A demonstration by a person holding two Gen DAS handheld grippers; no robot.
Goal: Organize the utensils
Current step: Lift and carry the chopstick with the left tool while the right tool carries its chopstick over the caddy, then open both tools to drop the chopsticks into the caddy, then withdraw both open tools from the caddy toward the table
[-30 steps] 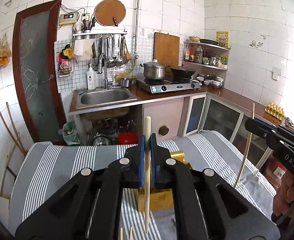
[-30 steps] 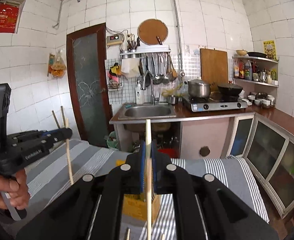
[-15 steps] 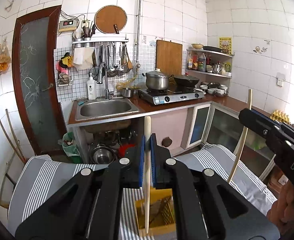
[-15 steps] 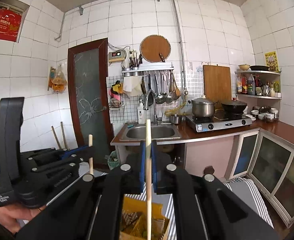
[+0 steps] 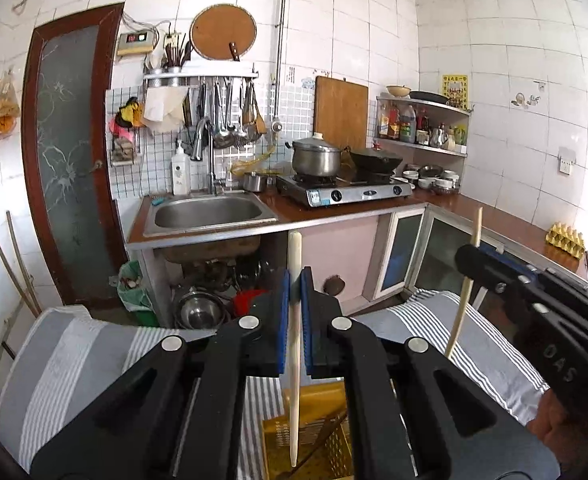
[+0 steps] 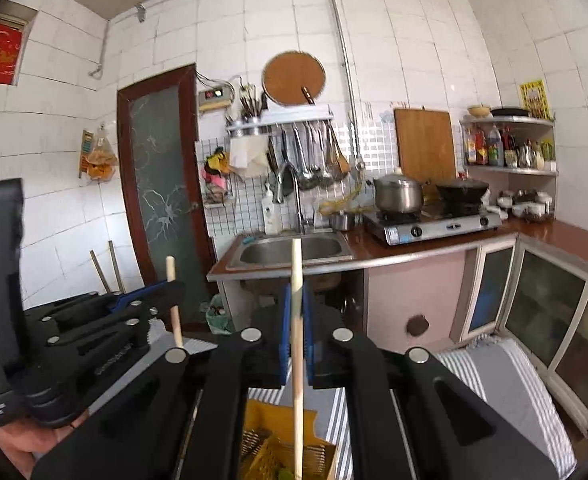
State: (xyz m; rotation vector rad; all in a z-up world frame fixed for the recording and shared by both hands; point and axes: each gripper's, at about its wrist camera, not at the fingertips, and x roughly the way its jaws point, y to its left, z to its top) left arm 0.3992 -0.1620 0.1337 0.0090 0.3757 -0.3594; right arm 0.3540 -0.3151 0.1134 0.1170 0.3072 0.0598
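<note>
My left gripper (image 5: 293, 280) is shut on a pale wooden chopstick (image 5: 293, 380) held upright, its lower tip inside a yellow slotted utensil basket (image 5: 334, 444) on the striped cloth. My right gripper (image 6: 297, 304) is shut on a second wooden chopstick (image 6: 297, 392), upright, its lower end down in the same yellow basket (image 6: 270, 452). Each gripper shows in the other's view: the right one (image 5: 470, 256) at the right, the left one (image 6: 170, 286) at the left.
A table with a grey and white striped cloth (image 5: 66, 352) lies below both grippers. Beyond it stand a sink (image 5: 208, 212), a gas stove with a pot (image 5: 316, 156) and a wok, glass-door cabinets (image 6: 550, 312), a brown door (image 5: 70, 152) and hanging ladles.
Both grippers have risen and tilted, so the basket sits lower in view. Both chopstick tips now reach into the basket. The two grippers have drawn closer together.
</note>
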